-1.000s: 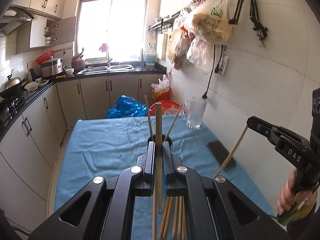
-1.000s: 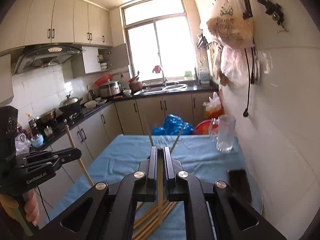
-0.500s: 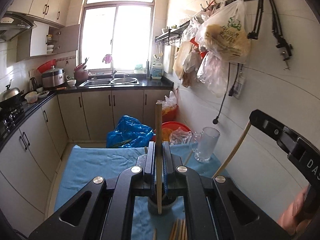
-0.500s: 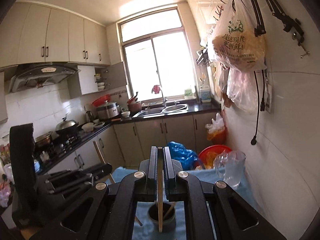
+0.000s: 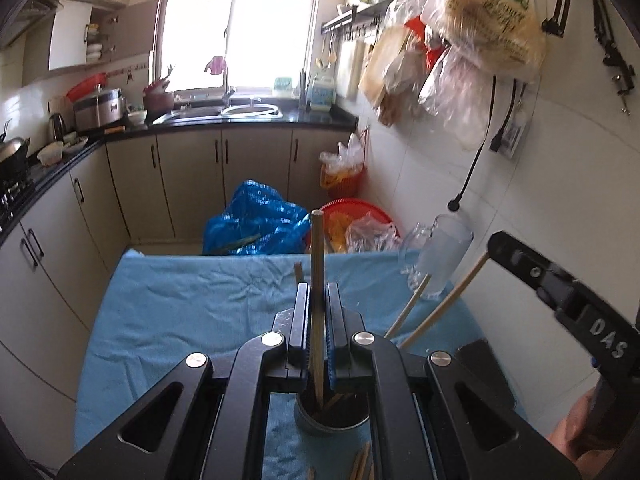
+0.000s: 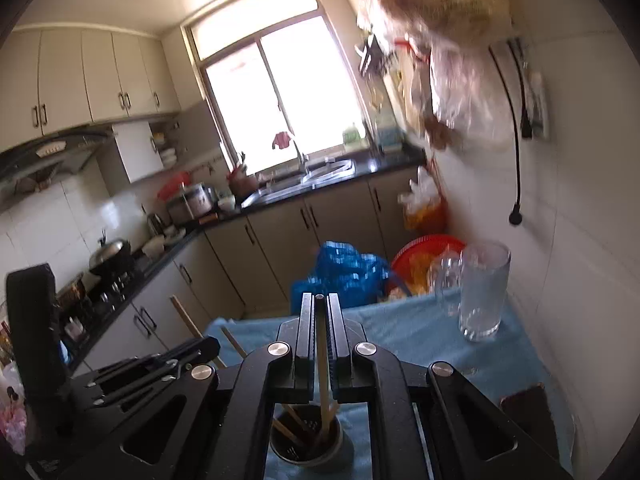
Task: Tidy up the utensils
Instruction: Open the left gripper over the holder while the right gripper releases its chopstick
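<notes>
Setting: a kitchen table under a blue cloth (image 5: pixel 180 312), seen from 2 wrist cameras.

Left gripper (image 5: pixel 318 320): jaws pressed together, pinching 1 wooden chopstick (image 5: pixel 317 264) that stands almost upright.

Right gripper (image 6: pixel 320 328): jaws pressed together, pinching 1 pale chopstick (image 6: pixel 322 364), also close to upright.

Holder: a dark round cup (image 5: pixel 332 420) stands on the cloth, directly beneath both sets of jaws and near the cameras. It already has several chopsticks leaning in it.

Key relation: each held chopstick's long axis runs down toward the cup's mouth. The lower ends look to be at or just inside the rim; exact depth cannot be told.

Nearer hand: neither clearly; both grippers crowd over the same cup, the left gripper to the left, the right gripper to the right.

Other items: a few loose chopsticks (image 5: pixel 360 464) lie on the cloth at the near edge. A clear glass mug (image 6: pixel 482 292) stands far right, by the wall.

Likely next: letting both sticks fall into the cup.
</notes>
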`<state>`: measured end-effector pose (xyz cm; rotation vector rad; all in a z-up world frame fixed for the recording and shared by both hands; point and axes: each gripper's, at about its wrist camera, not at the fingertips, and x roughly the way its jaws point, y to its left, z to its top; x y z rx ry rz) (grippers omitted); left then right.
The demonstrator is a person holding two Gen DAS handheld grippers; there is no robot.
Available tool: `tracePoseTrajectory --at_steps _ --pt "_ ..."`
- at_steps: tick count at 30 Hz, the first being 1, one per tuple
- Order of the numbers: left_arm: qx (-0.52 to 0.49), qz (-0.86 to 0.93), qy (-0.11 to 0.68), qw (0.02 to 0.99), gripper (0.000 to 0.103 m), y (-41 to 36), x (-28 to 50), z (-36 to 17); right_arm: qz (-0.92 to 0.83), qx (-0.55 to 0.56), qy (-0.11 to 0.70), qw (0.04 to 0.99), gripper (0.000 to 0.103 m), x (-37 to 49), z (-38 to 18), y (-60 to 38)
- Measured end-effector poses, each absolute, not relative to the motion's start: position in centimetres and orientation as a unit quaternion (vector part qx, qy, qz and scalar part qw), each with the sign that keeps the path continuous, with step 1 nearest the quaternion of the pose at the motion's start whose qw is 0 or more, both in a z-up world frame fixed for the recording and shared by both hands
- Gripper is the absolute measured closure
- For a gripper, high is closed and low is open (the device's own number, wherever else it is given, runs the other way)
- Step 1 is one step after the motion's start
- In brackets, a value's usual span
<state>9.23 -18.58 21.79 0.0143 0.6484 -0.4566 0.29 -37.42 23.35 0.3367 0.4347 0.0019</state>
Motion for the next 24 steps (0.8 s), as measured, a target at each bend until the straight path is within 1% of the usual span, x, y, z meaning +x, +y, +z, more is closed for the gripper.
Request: tracePoseTrajectory --at_steps 2,3,4,6,7,8,9,12,14,20,22,24 --pt "0.008 -0.216 0.315 0.924 0.096 -18.4 9.0 21.5 0.002 0.165 0.229 0.960 0.096 0.9 22.2 -37.4" --pt "0.011 -0.215 0.315 0.925 0.093 -18.3 8.8 21.4 0.001 0.165 0.232 0.959 0.096 1.0 21.9 -37.5" --pt "0.013 -0.214 0.314 0.925 0.085 -18.3 8.6 21.4 0.000 0.166 0.234 0.958 0.095 1.1 21.5 -37.6" --pt "0.014 -0.210 0.311 0.927 0.074 -18.1 8.0 21.6 0.000 0.170 0.242 0.955 0.083 1.3 21.0 -37.7" --pt "0.014 -0.209 0.307 0.928 0.072 -17.9 7.6 21.8 0.001 0.171 0.245 0.954 0.069 1.3 20.8 -37.8" --pt "0.014 -0.208 0.306 0.929 0.072 -17.8 7.3 22.0 0.000 0.170 0.244 0.955 0.057 1.2 20.8 -37.8" --pt "0.014 -0.208 0.305 0.929 0.070 -17.6 6.9 22.2 -0.001 0.168 0.242 0.956 0.054 1.0 20.9 -37.7" --pt "0.010 -0.206 0.300 0.931 0.065 -16.7 5.5 22.9 -0.007 0.154 0.237 0.959 0.053 0.1 21.5 -37.7" --pt "0.008 -0.203 0.293 0.934 0.062 -16.0 4.1 23.5 -0.007 0.150 0.234 0.961 0.050 -0.8 22.0 -37.7" --pt "0.008 -0.182 0.268 0.946 0.050 -13.0 -0.7 24.5 -0.014 0.134 0.231 0.964 0.042 -5.0 23.1 -38.0" --pt "0.011 -0.173 0.263 0.949 0.043 -12.1 -2.4 24.5 -0.016 0.127 0.237 0.963 0.040 -6.8 23.0 -38.1" --pt "0.014 -0.160 0.258 0.953 0.040 -11.0 -4.3 24.3 -0.017 0.117 0.247 0.962 0.040 -8.5 22.8 -38.1"
